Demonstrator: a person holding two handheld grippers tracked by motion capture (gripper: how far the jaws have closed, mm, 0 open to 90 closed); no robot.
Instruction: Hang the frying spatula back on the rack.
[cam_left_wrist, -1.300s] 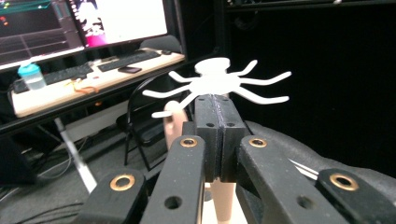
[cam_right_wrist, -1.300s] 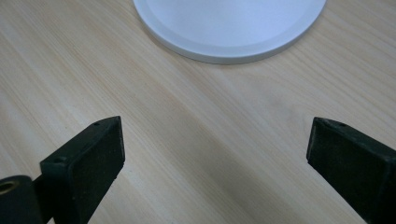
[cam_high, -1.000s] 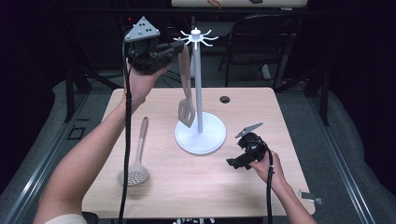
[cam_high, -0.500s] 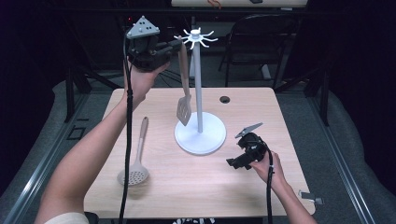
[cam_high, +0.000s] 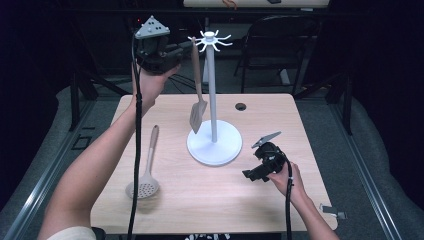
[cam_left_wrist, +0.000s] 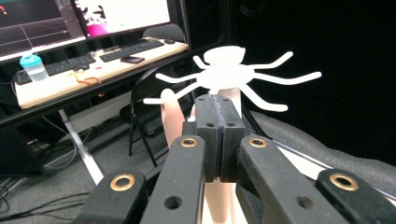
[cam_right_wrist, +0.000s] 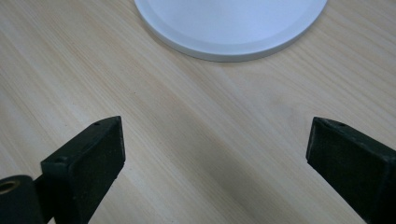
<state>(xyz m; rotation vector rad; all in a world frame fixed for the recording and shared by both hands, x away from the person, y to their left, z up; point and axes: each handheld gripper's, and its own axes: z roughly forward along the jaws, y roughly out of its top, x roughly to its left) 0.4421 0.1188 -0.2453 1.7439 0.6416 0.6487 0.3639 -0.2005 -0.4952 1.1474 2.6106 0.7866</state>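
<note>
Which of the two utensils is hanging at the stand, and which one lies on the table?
The wooden spatula hangs by the white stand, its blade above the table. The slotted spoon lies flat on the table, left of the stand.

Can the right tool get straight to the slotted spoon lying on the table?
Probably yes. The right tool sits low with jaws open, and bare wooden table lies between it and the grey slotted spoon with a wooden handle.
</note>
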